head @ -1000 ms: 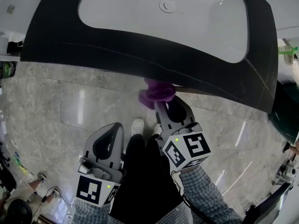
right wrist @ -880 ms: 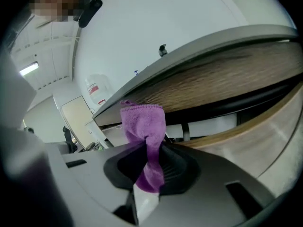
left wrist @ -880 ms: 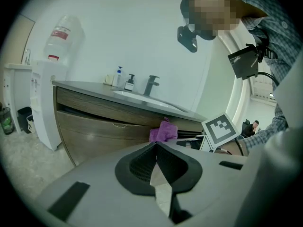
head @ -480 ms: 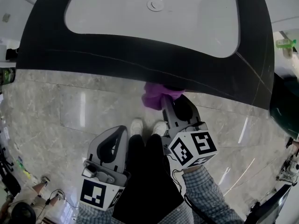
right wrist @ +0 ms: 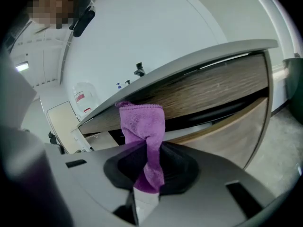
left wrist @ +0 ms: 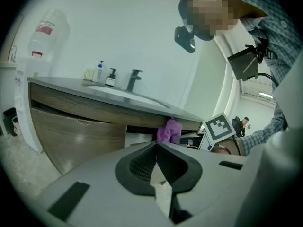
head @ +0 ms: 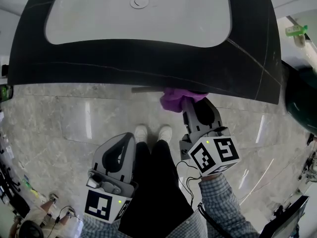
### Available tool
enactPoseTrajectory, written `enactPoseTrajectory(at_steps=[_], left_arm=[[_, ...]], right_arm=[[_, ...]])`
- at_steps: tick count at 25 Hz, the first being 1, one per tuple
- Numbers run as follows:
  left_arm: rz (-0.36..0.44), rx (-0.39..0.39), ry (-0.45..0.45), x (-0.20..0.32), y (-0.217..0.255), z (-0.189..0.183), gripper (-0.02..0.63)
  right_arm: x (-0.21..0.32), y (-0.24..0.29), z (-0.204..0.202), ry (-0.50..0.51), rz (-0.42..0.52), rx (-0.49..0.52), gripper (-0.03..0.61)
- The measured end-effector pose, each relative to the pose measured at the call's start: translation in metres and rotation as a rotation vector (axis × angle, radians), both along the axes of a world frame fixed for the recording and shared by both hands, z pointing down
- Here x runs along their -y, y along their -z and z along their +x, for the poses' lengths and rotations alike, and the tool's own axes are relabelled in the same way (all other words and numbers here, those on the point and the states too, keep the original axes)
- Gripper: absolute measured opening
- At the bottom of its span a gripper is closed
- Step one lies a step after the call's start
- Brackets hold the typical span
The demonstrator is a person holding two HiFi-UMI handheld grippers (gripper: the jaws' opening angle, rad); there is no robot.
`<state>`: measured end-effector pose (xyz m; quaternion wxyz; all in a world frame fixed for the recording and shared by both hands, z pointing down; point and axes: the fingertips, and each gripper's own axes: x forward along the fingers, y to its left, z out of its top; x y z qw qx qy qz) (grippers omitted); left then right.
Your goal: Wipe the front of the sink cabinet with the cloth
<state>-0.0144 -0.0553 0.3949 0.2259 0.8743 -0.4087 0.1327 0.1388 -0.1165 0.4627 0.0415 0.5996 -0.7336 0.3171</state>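
Observation:
A purple cloth (head: 179, 98) is pinched in my right gripper (head: 190, 106), which is shut on it just under the front edge of the dark countertop (head: 148, 63). In the right gripper view the cloth (right wrist: 144, 131) stands up from the jaws against the wood-grain cabinet front (right wrist: 208, 91). My left gripper (head: 119, 150) hangs low at my left leg, shut and holding nothing. From the left gripper view the cabinet front (left wrist: 75, 122) lies ahead, with the cloth (left wrist: 166, 130) and the right gripper's marker cube (left wrist: 218, 129) at its right part.
A white basin (head: 143, 11) with a drain (head: 139, 2) fills the countertop. Polished stone floor (head: 74, 118) lies below, with my two shoes (head: 152, 132). A dark green bin (head: 302, 103) stands at the right. Soap bottles (left wrist: 105, 74) and a black tap (left wrist: 134, 79) sit on the counter.
My right gripper has carried the cloth to the right along the cabinet front, under the counter's edge. The left gripper has stayed by my leg.

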Motion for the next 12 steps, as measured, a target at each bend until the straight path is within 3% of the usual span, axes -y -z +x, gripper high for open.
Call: enactPoseTrajectory(at_steps=[7, 12], left_arm=[[-0.004, 0.000, -0.038, -0.005, -0.004, 0.025, 0.011], [-0.005, 0.004, -0.049, -0.006, -0.006, 0.031, 0.011]], right_arm=[[-0.008, -0.001, 0.051, -0.094, 0.007, -0.003, 0.075], [-0.013, 0.000, 0.080, -0.112, 0.028, -0.087, 0.075]])
